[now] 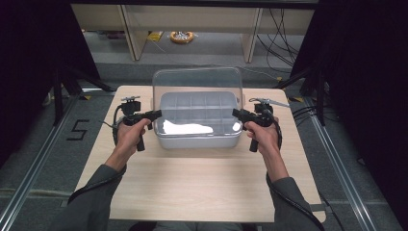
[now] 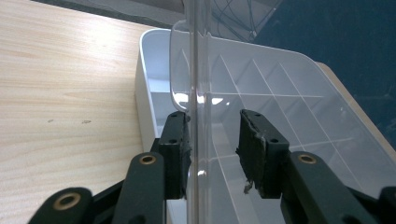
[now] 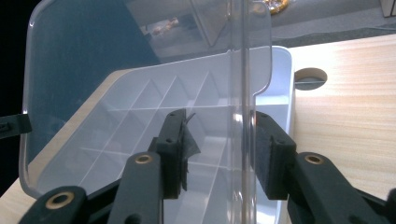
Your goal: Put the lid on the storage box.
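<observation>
Straddling the raised clear lid with both grippers.
My left gripper at 9 o'clock, right gripper at 3 o'clock of the divided box; jaws wide, unclamped.

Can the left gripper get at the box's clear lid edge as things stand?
Probably yes: the left gripper already straddles the upright clear lid, jaws open on either side, nothing between them and the edge. Closing should catch it.
</observation>
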Demonstrator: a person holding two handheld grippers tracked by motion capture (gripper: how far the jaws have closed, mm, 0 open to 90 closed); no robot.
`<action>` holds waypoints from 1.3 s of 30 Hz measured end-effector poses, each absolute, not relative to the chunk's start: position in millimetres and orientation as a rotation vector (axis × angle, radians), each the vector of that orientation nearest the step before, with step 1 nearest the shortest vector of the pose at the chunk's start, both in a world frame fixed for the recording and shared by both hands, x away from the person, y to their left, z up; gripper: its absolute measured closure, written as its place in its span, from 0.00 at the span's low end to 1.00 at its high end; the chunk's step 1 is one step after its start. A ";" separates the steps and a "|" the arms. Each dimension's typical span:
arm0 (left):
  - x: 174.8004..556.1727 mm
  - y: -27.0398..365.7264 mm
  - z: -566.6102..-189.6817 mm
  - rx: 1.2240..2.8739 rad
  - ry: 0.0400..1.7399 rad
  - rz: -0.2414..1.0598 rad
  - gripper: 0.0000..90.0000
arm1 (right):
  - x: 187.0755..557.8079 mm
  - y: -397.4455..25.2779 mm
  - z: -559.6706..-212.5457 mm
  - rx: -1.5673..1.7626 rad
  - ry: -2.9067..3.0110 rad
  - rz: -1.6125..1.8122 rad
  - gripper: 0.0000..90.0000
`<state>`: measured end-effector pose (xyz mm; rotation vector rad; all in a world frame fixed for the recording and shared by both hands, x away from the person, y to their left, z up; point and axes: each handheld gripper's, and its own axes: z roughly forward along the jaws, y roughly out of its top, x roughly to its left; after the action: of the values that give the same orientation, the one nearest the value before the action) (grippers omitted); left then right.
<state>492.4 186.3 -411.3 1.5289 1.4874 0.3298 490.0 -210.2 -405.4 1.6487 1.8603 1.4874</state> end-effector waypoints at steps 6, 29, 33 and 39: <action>501.0 186.1 -417.1 1.529 1.517 0.316 0.68 | 497.2 -207.6 -410.3 1.683 1.848 1.467 0.67; 508.3 182.6 -425.4 1.535 1.576 0.272 0.66 | 506.5 -210.5 -425.4 1.734 1.835 1.465 0.65; 509.4 185.9 -431.9 1.536 1.578 0.254 0.66 | 508.9 -209.8 -430.8 1.715 1.841 1.457 0.64; 512.8 182.2 -440.7 1.537 1.594 0.234 0.62 | 512.0 -207.8 -438.3 1.801 1.818 1.473 0.64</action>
<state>512.8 182.2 -440.7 1.5372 1.5940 0.2337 512.0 -207.8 -438.3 1.8011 1.8182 1.4726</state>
